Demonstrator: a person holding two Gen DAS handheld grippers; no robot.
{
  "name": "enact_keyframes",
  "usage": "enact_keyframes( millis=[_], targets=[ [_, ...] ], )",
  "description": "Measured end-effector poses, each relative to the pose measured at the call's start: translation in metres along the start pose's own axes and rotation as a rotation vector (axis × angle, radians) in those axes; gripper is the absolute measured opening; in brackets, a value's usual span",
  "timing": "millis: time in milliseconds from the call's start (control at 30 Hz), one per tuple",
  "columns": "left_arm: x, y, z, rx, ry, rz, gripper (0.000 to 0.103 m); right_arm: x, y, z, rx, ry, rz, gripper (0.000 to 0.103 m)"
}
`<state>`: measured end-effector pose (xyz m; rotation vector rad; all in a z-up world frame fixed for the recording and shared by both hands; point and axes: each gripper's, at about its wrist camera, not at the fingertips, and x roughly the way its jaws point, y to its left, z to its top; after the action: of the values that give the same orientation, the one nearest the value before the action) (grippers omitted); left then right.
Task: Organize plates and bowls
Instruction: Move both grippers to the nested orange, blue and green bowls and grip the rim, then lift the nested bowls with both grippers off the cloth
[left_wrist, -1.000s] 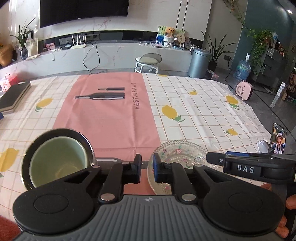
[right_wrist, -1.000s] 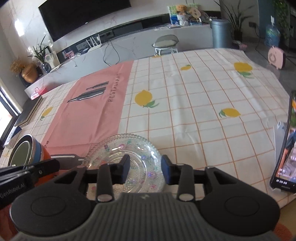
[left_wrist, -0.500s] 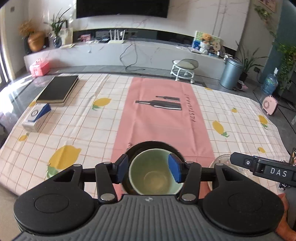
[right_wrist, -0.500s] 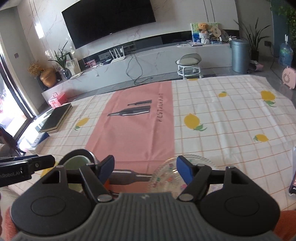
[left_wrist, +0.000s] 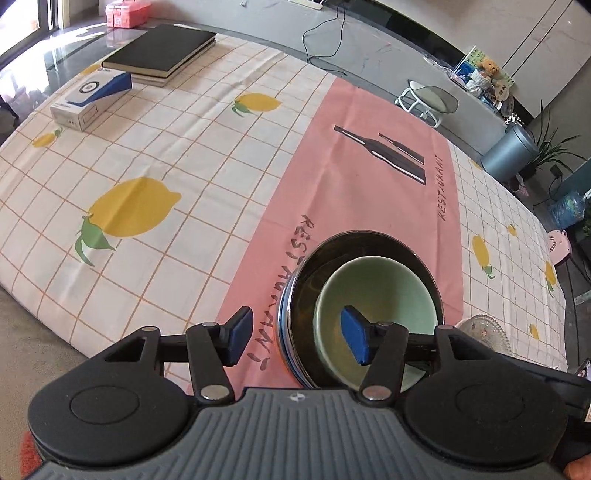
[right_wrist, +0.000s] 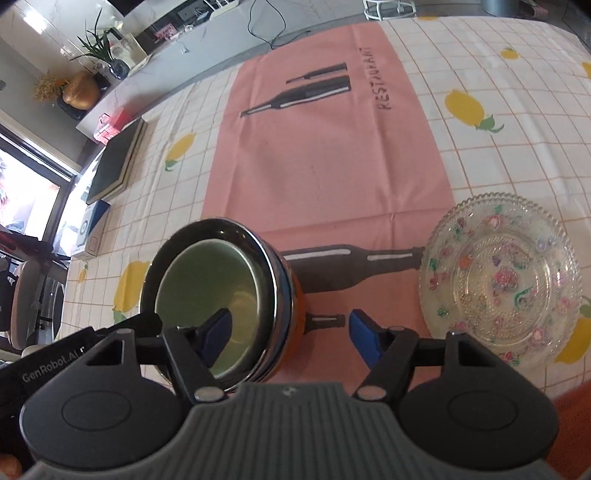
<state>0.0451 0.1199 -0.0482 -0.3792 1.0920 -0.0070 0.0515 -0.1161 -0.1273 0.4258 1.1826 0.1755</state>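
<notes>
A dark, metal-rimmed bowl (left_wrist: 314, 280) with an orange and blue outside stands on the pink runner, and a pale green bowl (left_wrist: 373, 291) is nested in it. My left gripper (left_wrist: 297, 339) straddles the stack's left rim; its jaws are opening and the pads press on nothing. My right gripper (right_wrist: 291, 338) straddles the right rim of the dark bowl (right_wrist: 275, 266), one pad over the green bowl (right_wrist: 207, 280), jaws closing slightly without touching. A clear glass plate (right_wrist: 498, 280) with coloured flowers lies to the right, also the glass plate (left_wrist: 487, 332) in the left wrist view.
A black book (left_wrist: 162, 51), a blue and white box (left_wrist: 88, 99) and a pink box (left_wrist: 127, 13) are at the far left of the table. The tablecloth's front edge (left_wrist: 55, 325) drops off near my left gripper. A stool and a bin stand beyond the table.
Both grippers swung left, away from the glass plate and onto the bowl stack. The left jaws went from nearly shut to wide; the right jaws also widened.
</notes>
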Motion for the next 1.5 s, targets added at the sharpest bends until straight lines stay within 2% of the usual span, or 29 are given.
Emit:
enact_keyframes(
  millis=[167,333,467,600,767,1500],
  targets=[
    [0.017,0.000,0.001,0.003,0.040,0.017,0.065,0.019,-0.001,0.004,0.039,0.058,0.012,0.063],
    [0.027,-0.001,-0.002,0.004,0.076,0.032,0.060,0.029,0.000,0.007,0.055,0.084,0.026,0.057],
    [0.034,0.002,-0.002,-0.018,0.096,0.022,0.055,0.035,-0.001,0.009,0.067,0.097,0.030,0.056],
    [0.038,0.004,-0.002,-0.044,0.107,0.003,0.046,0.039,-0.006,0.008,0.092,0.111,0.049,0.048],
    [0.040,-0.001,-0.002,-0.036,0.111,0.008,0.043,0.042,-0.009,0.007,0.121,0.122,0.082,0.041],
    [0.036,-0.009,-0.008,0.028,0.074,0.032,0.043,0.041,-0.010,0.004,0.140,0.100,0.083,0.039]
  ],
)
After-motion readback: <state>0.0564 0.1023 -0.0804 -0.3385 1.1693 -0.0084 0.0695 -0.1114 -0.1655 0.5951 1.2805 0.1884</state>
